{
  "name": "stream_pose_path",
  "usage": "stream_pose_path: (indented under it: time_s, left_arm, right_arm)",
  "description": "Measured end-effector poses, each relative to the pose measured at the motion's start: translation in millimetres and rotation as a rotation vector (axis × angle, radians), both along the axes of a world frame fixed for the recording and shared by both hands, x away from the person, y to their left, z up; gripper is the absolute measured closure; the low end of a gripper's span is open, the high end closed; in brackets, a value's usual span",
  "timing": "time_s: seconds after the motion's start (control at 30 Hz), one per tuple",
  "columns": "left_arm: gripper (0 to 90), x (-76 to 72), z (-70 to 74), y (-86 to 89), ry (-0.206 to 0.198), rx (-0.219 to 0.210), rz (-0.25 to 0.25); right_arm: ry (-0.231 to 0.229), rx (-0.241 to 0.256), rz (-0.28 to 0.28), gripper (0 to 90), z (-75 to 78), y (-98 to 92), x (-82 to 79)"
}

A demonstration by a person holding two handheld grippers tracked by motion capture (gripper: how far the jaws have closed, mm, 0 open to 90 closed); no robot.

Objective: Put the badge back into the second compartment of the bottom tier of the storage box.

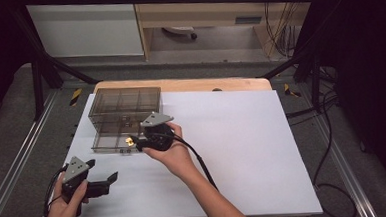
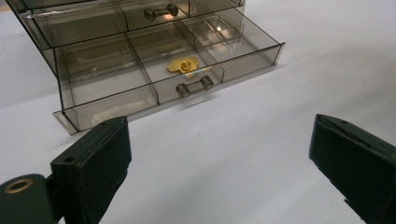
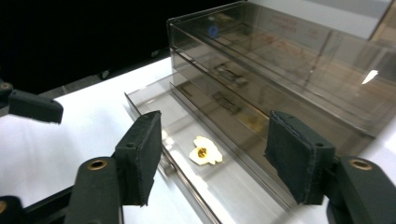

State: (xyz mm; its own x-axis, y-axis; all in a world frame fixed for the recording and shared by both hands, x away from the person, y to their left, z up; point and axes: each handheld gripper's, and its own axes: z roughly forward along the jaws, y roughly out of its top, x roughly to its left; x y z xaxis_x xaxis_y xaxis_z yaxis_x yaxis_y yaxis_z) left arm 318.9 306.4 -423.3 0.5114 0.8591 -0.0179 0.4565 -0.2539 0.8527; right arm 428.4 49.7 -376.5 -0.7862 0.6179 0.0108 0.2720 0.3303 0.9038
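**A:** So where's the gold brooch [image 1: 129,141] sitting? From the high view it's just a tiny yellow speck at about 10 o'clock from the right tongs [image 1: 139,144].

**B:** Left gripper view clears that up: it's in the middle front compartment of the pulled-out bottom drawer [image 2: 243,58], right behind the little dumbbell handle [image 2: 194,87]. The smoky plastic organizer [image 1: 125,108] sits toward 11 o'clock on the white bench [image 1: 243,146].

**A:** And the tongs?

**B:** Right tongs hover over the open drawer, jaws spread wide with nothing between them; the right gripper view looks straight down past them at the brooch lying flat on the drawer floor. Left tongs [image 1: 110,181] are down at 7 o'clock, well apart from the organizer, also gaping and empty. The high view shows both hands at once.
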Motion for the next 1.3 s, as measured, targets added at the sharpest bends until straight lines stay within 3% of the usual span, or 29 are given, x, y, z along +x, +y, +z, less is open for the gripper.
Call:
stream_pose_path:
  time_s: [0.13, 0.3, 0.47, 0.6, 0.73, 0.97, 1.2, 1.3]
  left_arm:
    - [5.6, 0.0, -0.5, -0.4, 0.001, 0.002, 0.003]
    - [5.6, 0.7, -1.6, -0.6, 0.005, 0.007, 0.010]
    - [5.6, 0.5, -2.0, 0.0, 0.002, 0.009, 0.011]
    - [5.5, 0.7, -2.2, 1.1, -0.003, 0.008, 0.016]
    - [5.5, 0.7, -2.1, 2.7, -0.008, 0.002, 0.022]
    - [5.7, 0.5, -1.9, 5.9, -0.022, -0.026, 0.033]
    - [5.7, -0.6, 0.6, 7.9, -0.053, -0.056, 0.035]
    - [5.8, -2.1, 2.8, 8.6, -0.076, -0.067, 0.037]
  right_arm:
    - [-0.012, 0.014, -0.021, 28.5, 7.5, -23.4, -8.9]
    - [0.004, -0.023, -0.057, 14.9, 8.9, -53.2, -13.4]
    - [0.008, -0.026, -0.104, 9.6, 3.9, -84.7, -14.8]
    - [0.011, -0.034, -0.143, 7.6, -0.5, -109.3, -15.7]
    - [0.006, -0.004, -0.180, 6.9, -0.1, -136.0, -19.8]
    - [-0.033, 0.023, -0.245, 5.8, 0.2, -194.5, -38.8]
    - [-0.058, -0.030, -0.332, 6.3, -11.8, -246.9, -63.9]
    - [-0.046, -0.030, -0.361, 6.0, -16.4, -267.7, -73.8]
